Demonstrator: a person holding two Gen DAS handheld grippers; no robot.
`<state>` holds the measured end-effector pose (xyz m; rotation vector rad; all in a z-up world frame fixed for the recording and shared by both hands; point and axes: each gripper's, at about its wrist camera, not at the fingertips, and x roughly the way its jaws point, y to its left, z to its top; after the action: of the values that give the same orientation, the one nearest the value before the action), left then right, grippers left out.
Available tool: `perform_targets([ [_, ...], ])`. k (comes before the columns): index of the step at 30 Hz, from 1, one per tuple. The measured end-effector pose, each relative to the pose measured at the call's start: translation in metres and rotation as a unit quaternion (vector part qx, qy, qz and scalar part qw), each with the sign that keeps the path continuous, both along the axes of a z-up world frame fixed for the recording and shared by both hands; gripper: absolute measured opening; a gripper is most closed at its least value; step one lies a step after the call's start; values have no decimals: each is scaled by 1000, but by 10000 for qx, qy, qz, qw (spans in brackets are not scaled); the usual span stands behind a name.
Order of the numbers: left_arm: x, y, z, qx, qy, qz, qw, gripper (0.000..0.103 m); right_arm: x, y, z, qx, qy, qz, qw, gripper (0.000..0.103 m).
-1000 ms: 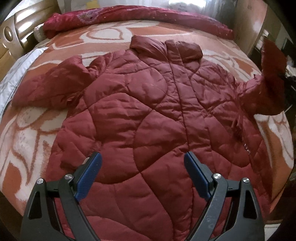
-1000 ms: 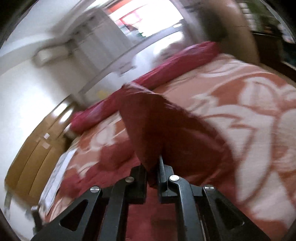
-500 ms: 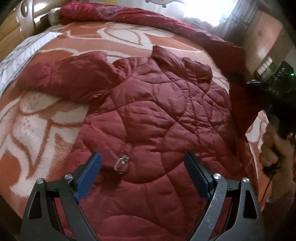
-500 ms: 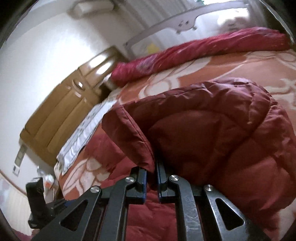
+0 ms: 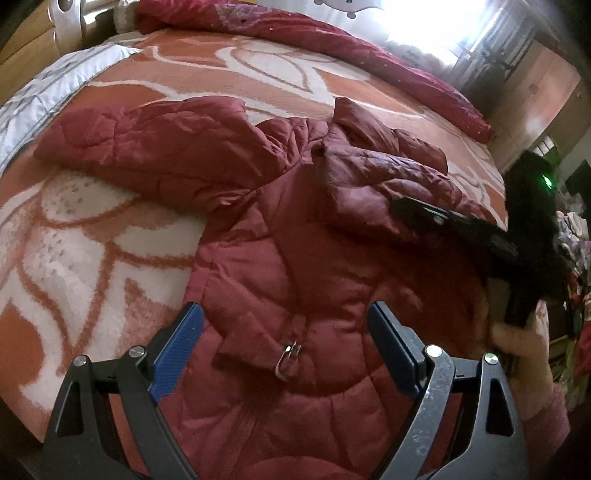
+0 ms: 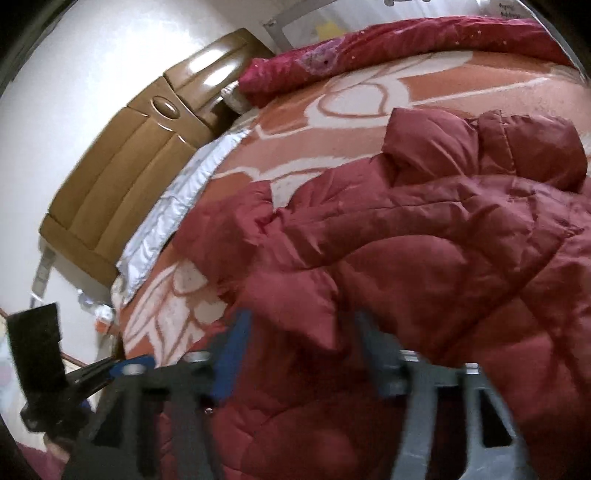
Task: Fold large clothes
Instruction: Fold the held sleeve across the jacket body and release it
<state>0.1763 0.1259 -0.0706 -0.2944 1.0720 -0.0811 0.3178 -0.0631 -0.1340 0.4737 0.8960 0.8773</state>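
Quilted maroon jacket (image 5: 295, 258) lay spread on the bed (image 5: 92, 240), collar toward 12 o'clock. One sleeve (image 5: 369, 184) lay folded across the chest; the other (image 5: 147, 147) stretched toward 10 o'clock. Left gripper (image 5: 284, 343) hovered over the hem, spread wide, empty. Right gripper (image 6: 299, 354) had just been opening; the sleeve cuff (image 6: 295, 306) sat between its blurred jaws, unpinched.

A wide bed (image 5: 258, 70) filled the room, covered by an orange-and-white patterned blanket (image 6: 369, 122). A rolled red quilt (image 6: 406, 44) lay along its far edge. A glossy wooden headboard (image 6: 122, 170) stood against a white wall (image 6: 74, 74). Bright daylight came through a window (image 5: 443, 22).
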Motion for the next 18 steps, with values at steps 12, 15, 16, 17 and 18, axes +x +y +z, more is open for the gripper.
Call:
perform_targets([
  [12,101,-35,-25,-649,249,-360,9969,91,-43,-103,13,129,-192,-1133,9933,67],
  [15,124,-41,-42,-691,392,-344,9962,81,-53,-137,9,71,-158,-1551,9877,67],
  [16,128,-43,-44,-681,354,-351,9964,68,-56,-148,7,73,-136,-1675,9858,67],
  [17,129,-43,-45,-695,336,-386,9963,40,-59,-157,5,77,-116,-1774,9840,67],
  [18,128,-42,-44,-819,331,-435,9951,29,-62,-170,2,64,-92,-1931,9811,67],
])
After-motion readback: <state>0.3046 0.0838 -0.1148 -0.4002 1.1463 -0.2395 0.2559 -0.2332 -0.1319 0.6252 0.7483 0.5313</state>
